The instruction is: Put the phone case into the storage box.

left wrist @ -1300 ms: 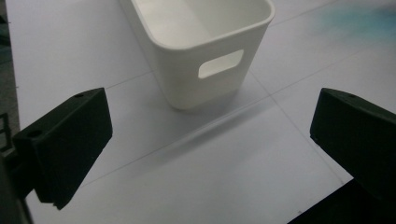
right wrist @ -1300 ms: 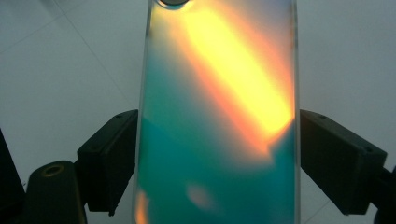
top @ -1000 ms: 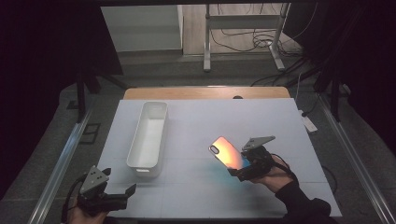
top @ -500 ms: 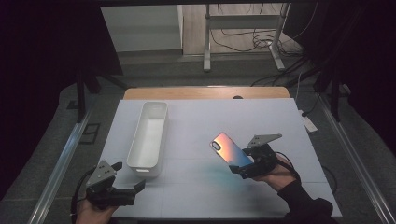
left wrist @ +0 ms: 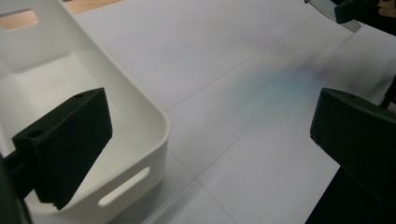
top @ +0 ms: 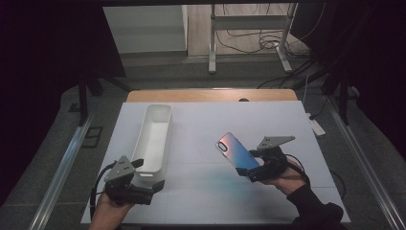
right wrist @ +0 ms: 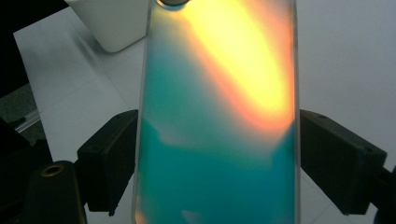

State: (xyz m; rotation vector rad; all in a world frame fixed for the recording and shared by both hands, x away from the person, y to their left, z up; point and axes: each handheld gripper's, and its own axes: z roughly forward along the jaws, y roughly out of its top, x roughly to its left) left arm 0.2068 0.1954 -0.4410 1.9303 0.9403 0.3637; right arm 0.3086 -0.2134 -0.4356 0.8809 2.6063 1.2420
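- The right gripper (top: 257, 168) clamps a glossy, iridescent, flat rectangular phone case (top: 237, 152) by its long edges, lifted above the white matte surface (top: 206, 139).
- The left gripper (left wrist: 205, 154), jaws wide apart, straddles the near corner of a smooth white plastic oblong bin (top: 154, 139).

One white bin (top: 154, 139) stands on the bench (top: 201, 124). One iridescent phone case (top: 238, 153) is up off the bench. Two claws are present: the left claw (top: 155, 184) and the right claw (top: 253, 168). Two hands hold them.
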